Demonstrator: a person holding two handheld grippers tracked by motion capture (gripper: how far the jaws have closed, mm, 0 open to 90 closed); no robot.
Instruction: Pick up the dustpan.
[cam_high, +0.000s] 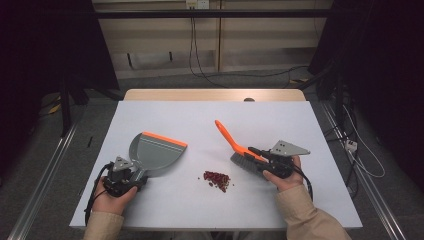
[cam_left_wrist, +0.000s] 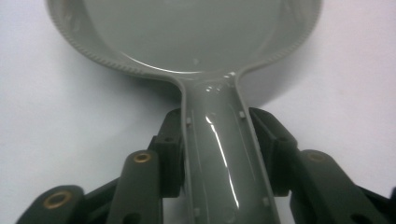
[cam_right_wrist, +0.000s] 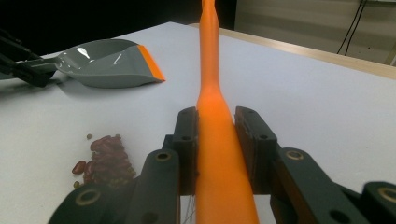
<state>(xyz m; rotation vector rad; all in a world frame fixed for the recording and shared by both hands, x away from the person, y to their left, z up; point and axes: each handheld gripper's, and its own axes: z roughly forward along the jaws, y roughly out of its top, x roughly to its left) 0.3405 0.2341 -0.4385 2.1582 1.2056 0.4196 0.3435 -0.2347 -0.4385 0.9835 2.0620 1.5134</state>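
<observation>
- Nearest, at 7 o'clock on the bench (cam_high: 300, 210), the left gripper (cam_high: 131, 176) has its fingers (cam_left_wrist: 170, 154) clamped on either side of the dustpan (cam_high: 155, 152) handle.
- At 5 o'clock, the right gripper (cam_high: 261, 159) has its fingers (cam_right_wrist: 189, 140) closed on the orange brush (cam_high: 235, 147) handle, bristles resting on the bench.
- Between them, at 6 o'clock, lies a small pile of red beans (cam_high: 216, 180), apart from both tools.
- Farther back, the dustpan's orange lip points toward 1 o'clock, away from the beans.
- To sweep well, the pan likely needs turning so its lip lies flat and faces the pile; short, low brush strokes should keep beans from scattering.
</observation>
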